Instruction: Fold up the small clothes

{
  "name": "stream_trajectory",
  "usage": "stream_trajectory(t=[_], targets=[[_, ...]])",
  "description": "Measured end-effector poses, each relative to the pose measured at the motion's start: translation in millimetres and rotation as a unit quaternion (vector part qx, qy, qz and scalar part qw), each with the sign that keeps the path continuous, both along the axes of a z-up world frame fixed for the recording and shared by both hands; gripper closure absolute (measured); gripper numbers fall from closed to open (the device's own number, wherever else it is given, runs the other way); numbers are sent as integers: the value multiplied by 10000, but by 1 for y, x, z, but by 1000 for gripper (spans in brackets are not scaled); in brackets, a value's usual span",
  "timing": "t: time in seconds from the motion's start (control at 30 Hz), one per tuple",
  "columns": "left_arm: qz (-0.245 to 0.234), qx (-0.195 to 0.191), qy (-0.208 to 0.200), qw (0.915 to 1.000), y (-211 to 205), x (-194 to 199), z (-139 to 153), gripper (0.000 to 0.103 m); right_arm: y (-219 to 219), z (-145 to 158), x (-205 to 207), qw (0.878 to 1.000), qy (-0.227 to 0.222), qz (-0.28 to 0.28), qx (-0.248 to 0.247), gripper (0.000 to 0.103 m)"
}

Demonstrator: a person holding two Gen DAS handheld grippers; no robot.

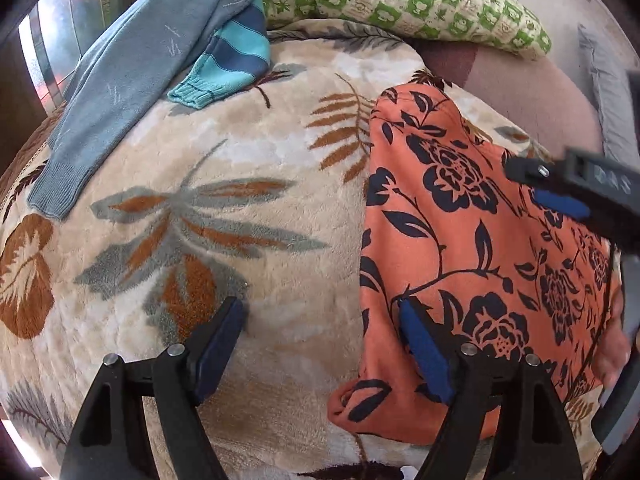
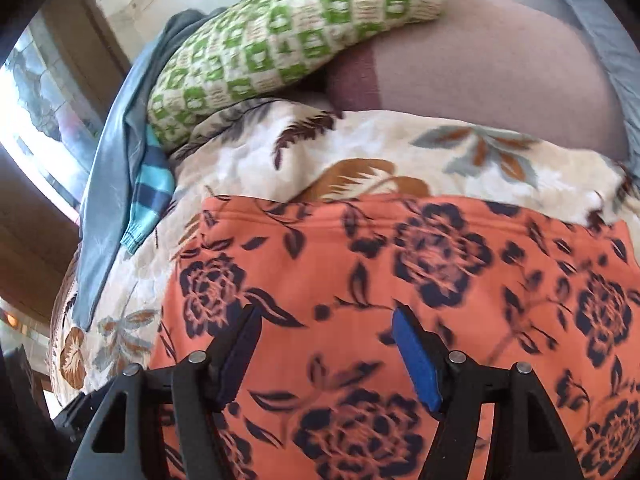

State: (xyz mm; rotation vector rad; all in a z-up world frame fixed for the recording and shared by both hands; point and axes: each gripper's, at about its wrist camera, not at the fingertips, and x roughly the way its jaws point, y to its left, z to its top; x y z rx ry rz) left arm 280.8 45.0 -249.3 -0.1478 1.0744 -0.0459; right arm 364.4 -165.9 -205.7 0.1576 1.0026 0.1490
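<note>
Two tools (image 1: 320,320) (image 2: 324,328) agape, three garments, one pillow (image 1: 404,4)

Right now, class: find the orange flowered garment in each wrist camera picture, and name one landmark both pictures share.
Left wrist view: the orange flowered garment fills the right half, lying on the leaf-print blanket.
Right wrist view: the same garment spans the lower half, under the open right gripper.
Shared landmark: the green checked pillow, at the top of both.

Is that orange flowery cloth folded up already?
Cannot tell: the orange floral garment lies fairly flat on the blanket, one corner bunched; layers aren't visible.
</note>
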Motion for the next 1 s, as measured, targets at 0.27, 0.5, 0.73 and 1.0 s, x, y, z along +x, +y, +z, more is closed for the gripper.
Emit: stream_trajectory(t=[0.27, 0.5, 0.73, 1.0], targets=[[-132, -195, 109, 9997, 9, 5, -2, 21, 48, -45, 46, 9988, 412, 213, -181, 59], [148, -583, 90, 9981, 21, 2, 6, 21, -6, -4, -24, 9991, 13, -143, 399, 56], [-68, -429, -80, 9990, 6, -2, 10, 21, -74, -18, -114, 9919, -4, -1271, -17, 42], [89, -319, -54, 9994, 15, -10, 10, 21, -101, -6, -142, 9893, -477, -1333, 348, 41]])
